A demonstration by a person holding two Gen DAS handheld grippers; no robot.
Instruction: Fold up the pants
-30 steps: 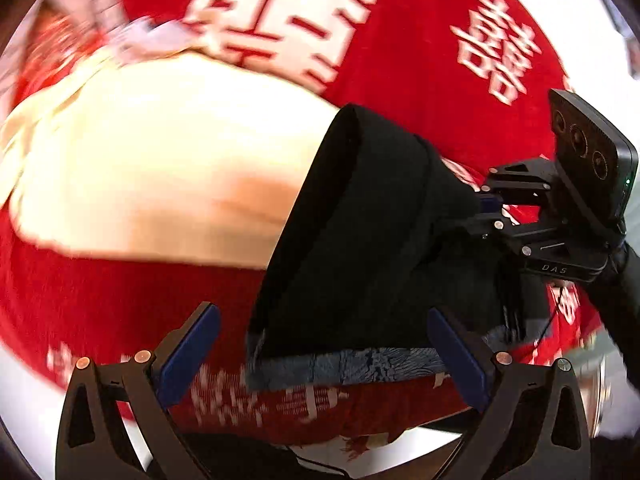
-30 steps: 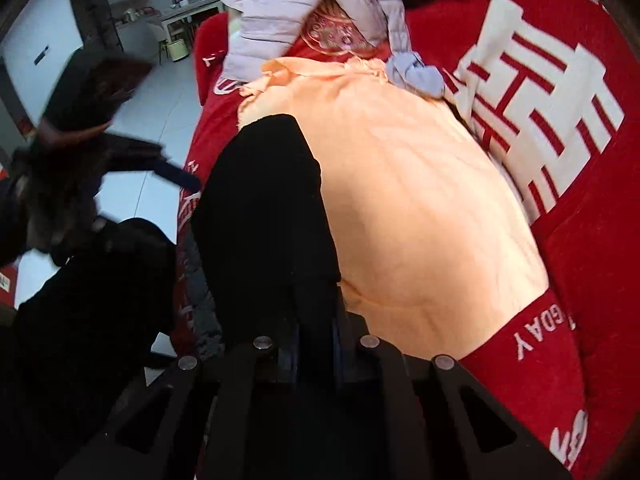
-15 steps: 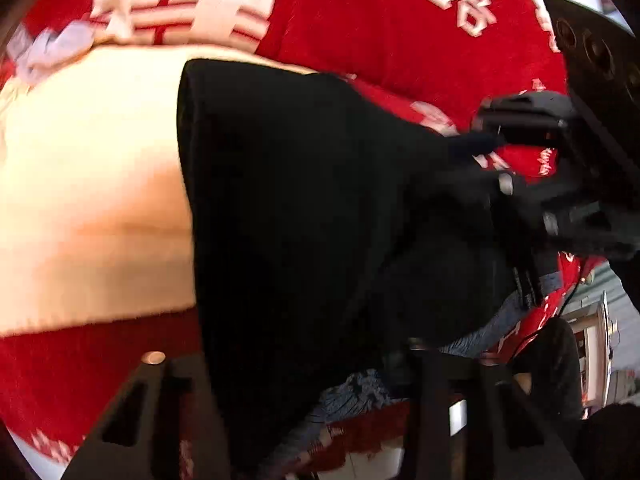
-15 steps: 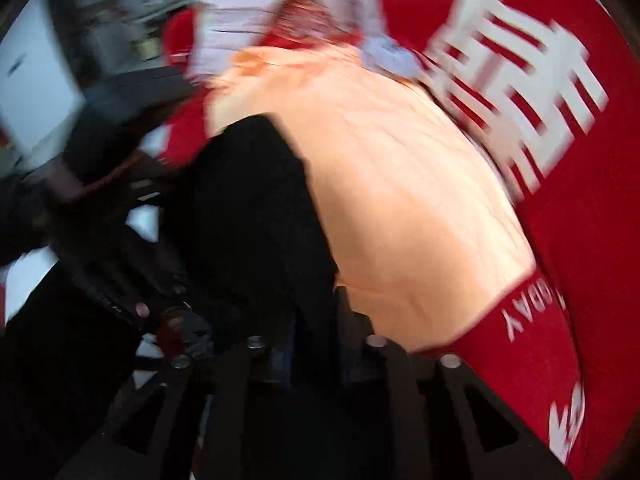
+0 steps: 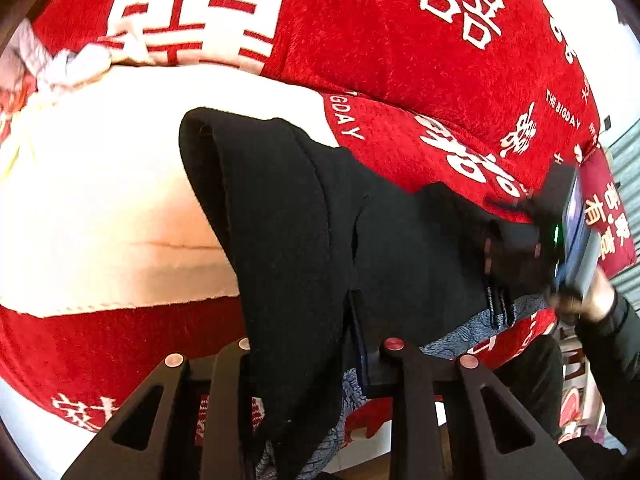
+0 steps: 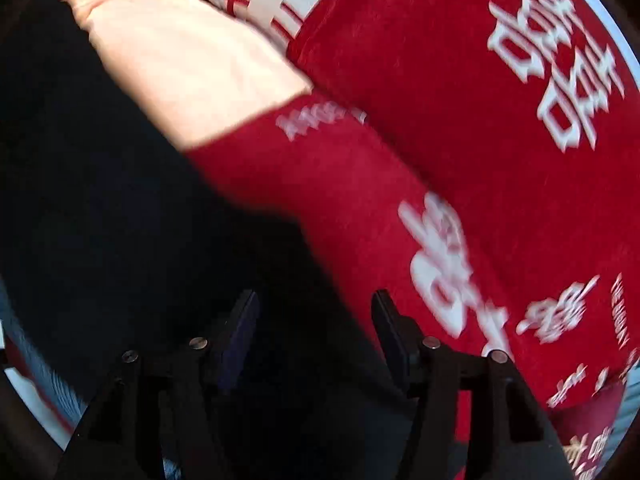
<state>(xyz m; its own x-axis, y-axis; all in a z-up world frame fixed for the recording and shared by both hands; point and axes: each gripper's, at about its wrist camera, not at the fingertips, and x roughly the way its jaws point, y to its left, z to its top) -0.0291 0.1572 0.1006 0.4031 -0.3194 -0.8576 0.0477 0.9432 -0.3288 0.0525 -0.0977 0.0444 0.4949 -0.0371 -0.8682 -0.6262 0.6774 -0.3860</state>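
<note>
Pants: black pants point(image 5: 304, 240) are draped over a red blanket point(image 5: 400, 60) and a cream cloth point(image 5: 100, 200)
Left gripper: the left gripper point(image 5: 316, 344) is seen closing narrow, a fold of the pants pinched between its jaws
Right gripper: the right gripper point(image 6: 316, 320) is seen opening above the dark fabric, its pads apart from it

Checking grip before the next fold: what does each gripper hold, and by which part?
Left gripper, closing, pinches the black pants at a folded edge. Right gripper, opening, grips nothing.
</note>
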